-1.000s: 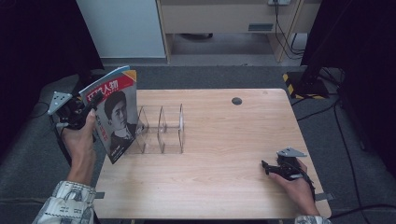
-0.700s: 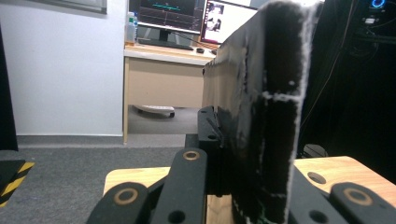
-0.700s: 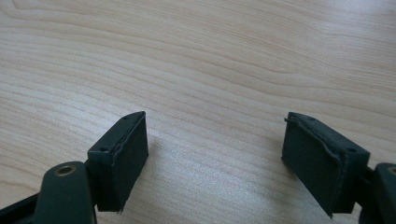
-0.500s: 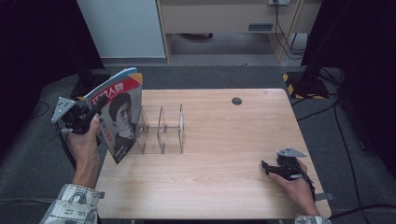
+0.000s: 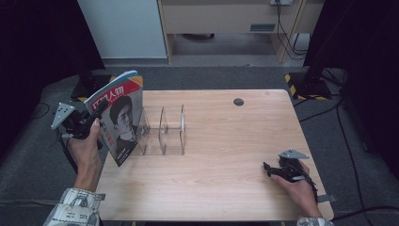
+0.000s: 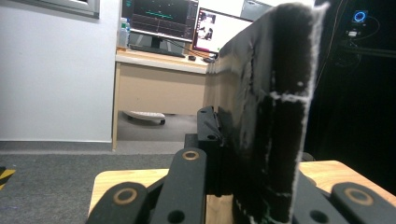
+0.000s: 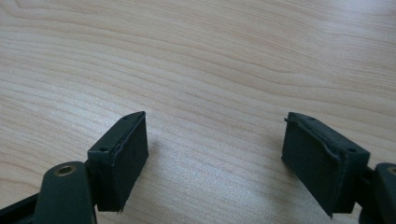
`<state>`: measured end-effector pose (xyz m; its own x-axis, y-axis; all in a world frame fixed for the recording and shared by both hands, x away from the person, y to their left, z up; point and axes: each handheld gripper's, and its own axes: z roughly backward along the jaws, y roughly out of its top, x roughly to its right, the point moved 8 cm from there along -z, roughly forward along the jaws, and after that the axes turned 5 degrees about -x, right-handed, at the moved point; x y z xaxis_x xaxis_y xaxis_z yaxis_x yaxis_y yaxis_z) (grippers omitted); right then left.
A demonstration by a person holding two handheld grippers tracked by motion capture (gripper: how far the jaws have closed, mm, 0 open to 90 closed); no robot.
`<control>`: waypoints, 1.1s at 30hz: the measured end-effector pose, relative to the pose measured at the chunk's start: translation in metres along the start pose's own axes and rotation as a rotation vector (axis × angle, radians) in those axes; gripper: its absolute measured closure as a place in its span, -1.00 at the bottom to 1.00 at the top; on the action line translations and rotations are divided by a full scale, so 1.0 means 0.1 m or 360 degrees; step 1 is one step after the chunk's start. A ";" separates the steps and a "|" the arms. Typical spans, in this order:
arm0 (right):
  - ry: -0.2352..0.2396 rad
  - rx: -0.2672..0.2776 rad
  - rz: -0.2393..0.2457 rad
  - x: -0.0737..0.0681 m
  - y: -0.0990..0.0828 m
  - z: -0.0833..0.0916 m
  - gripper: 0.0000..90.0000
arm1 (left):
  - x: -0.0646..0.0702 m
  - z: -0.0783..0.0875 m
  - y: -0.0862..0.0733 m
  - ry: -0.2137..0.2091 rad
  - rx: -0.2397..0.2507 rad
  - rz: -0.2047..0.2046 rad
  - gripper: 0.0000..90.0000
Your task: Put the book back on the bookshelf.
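Left gripper (image 5: 96, 114) pinches a magazine (image 5: 120, 115) by its edge, holding it upright and tilted above the bench's (image 5: 226, 188) left edge, just beside the clear divider rack (image 5: 162, 134). In the left gripper view the jaws are pressed tight on the page block (image 6: 271, 140). Right gripper (image 5: 273, 170) rests near the bench's front right corner, jaws spread, nothing between them (idle).

Risks, as judged: the grip sits on one edge only, so the magazine may sag or fan open and catch a divider instead of sliding into a slot. The light rack, unbraced, could skid or tip if nudged.
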<state>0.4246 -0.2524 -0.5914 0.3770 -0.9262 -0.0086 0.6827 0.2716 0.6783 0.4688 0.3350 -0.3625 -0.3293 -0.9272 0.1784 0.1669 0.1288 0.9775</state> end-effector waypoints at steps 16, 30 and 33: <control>0.0005 -0.0003 0.0007 0.00 0.00 0.00 -0.50 | 0.03 0.02 -0.08 -0.0023 0.0012 0.0006 0.90; 0.0008 -0.0005 0.0012 -0.01 -0.01 0.01 -0.50 | -0.03 0.08 -0.15 -0.0028 0.0063 0.0051 0.90; 0.0009 -0.0005 0.0012 -0.01 -0.01 0.01 -0.50 | -0.03 0.08 -0.16 -0.0024 0.0064 0.0050 0.89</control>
<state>0.4235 -0.2521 -0.5914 0.3855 -0.9227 -0.0078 0.6819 0.2793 0.6760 0.4597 0.3387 -0.3773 -0.3385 -0.9171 0.2107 0.1401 0.1723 0.9750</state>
